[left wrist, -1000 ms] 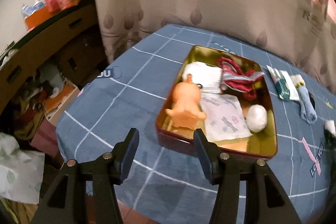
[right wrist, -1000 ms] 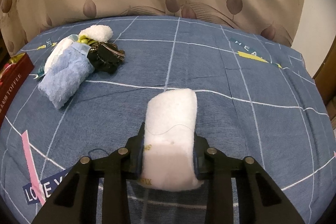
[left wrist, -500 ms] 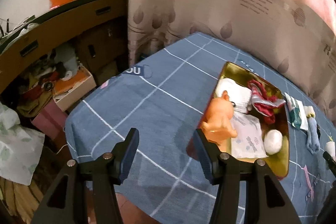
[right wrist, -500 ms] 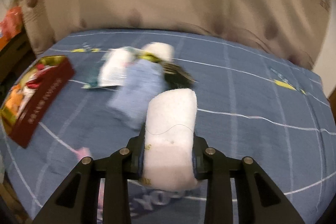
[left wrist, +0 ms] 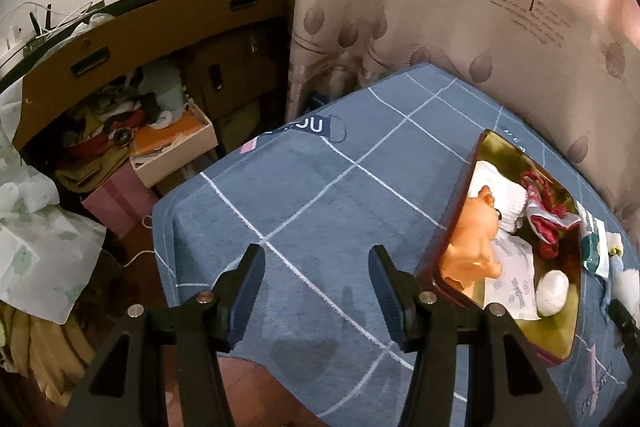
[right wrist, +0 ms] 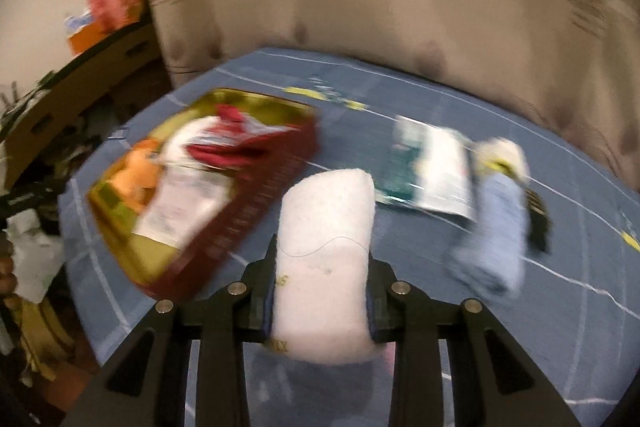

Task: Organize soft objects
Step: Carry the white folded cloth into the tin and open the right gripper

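The right gripper (right wrist: 320,291) has its jaws clamped on a rolled white fleecy cloth (right wrist: 326,259), which stands up between the pads above the blue grid-lined cloth of the tabletop (right wrist: 520,347). This view is blurred. Just beside the roll on its left lies the rectangular dark-red tin with a gold inside (right wrist: 256,207), one long wall turned toward the roll. In it show an orange soft toy (right wrist: 136,171), a crumpled red cloth (right wrist: 228,147) and a white printed packet (right wrist: 180,211). To the right of the roll, apart from the tin, lie a green-and-white packet (right wrist: 432,179) and a folded light-blue towel (right wrist: 492,239); bare cloth stretches beyond them to the right.

The left gripper (left wrist: 316,291) holds its jaws wide with nothing between them, over bare tabletop near the corner, where the cloth drops to the reddish floor (left wrist: 248,403). The tin sits to its right, near wall just beside the right jaw, with a white ball (left wrist: 554,287) inside. Left of the tabletop's edge stands a cluttered brown cabinet (left wrist: 120,39) and a pink box (left wrist: 116,203); a leaf-printed curtain (left wrist: 480,7) hangs close behind.
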Motion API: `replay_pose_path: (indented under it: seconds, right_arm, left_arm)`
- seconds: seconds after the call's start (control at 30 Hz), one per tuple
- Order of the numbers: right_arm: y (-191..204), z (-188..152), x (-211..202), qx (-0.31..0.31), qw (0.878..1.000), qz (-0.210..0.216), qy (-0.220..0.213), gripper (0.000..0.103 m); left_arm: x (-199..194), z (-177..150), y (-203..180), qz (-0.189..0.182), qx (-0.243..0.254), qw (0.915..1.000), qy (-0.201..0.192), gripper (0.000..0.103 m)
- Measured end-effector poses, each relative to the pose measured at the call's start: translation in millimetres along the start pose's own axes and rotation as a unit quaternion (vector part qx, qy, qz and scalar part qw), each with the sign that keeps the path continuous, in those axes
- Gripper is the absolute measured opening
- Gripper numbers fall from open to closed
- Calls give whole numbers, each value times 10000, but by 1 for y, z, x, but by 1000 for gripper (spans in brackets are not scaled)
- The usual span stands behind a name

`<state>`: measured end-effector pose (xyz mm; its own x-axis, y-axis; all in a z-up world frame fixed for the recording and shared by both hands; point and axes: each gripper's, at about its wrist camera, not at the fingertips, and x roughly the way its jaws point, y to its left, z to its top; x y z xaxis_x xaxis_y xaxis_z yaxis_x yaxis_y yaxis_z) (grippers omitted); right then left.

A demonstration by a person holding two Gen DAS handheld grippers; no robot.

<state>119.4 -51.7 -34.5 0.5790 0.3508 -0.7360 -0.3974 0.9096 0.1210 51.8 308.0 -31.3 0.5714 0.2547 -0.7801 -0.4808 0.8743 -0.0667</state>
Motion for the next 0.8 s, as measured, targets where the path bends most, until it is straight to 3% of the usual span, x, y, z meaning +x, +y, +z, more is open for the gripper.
replay_pose_path:
  seconds: [0.3,0.8]
  right_arm:
    - [75,27,25,-358,9975,612,-5,30]
    - [122,36,77,-771,9938,673,437,34]
  left_arm:
    - [4,3,11,76,-168,9998,69,55]
    - [8,3,14,103,-249,9995,152,55]
